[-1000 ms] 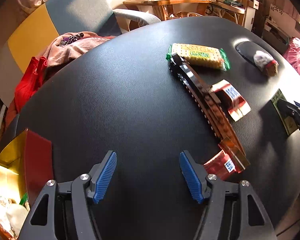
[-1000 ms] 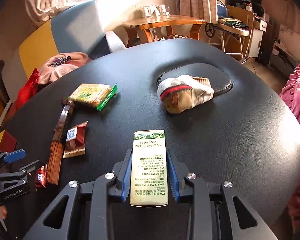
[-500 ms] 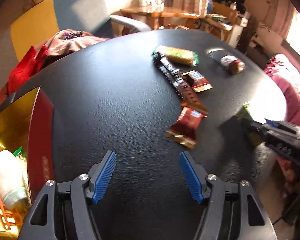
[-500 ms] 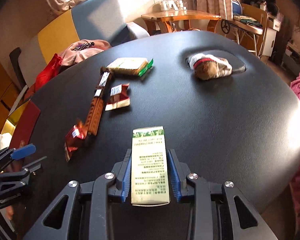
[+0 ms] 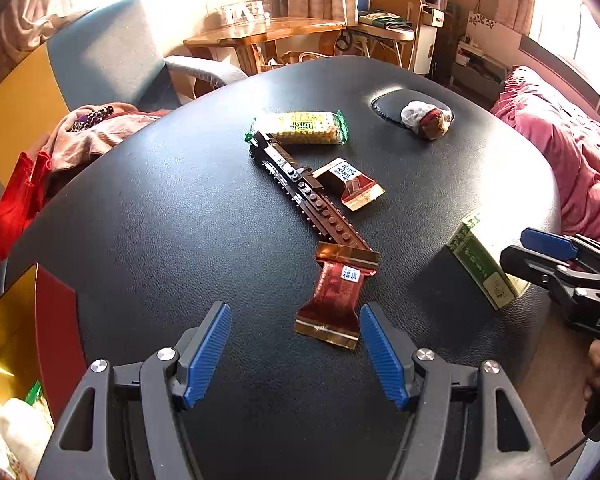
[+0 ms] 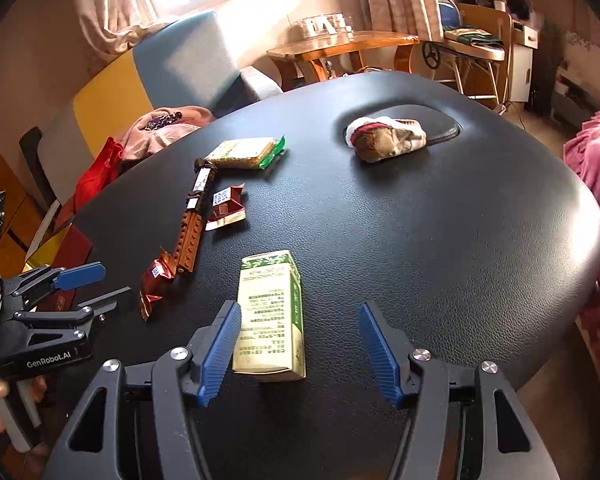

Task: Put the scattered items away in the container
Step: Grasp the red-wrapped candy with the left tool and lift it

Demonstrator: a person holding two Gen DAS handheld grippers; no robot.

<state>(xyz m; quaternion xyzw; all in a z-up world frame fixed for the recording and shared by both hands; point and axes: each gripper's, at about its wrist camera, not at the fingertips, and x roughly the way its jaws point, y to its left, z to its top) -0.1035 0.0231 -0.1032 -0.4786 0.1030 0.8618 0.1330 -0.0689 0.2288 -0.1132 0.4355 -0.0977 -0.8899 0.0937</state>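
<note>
Green-and-white printed carton [image 6: 269,316] lying flat near black table's [image 6: 440,248] front edge, right gripper [image 6: 300,354] spread around it, touching left pad only, left gripper [image 5: 294,354] spread, empty, red foil snack wrapper [image 5: 334,300] just ahead.

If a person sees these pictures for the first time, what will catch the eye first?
Probably the green and white carton lying between the open blue pads of the right gripper, close to the near edge of the black table. Next, the long brown brick toy runs diagonally across the middle, with a red snack packet just ahead of the open left gripper.
</note>
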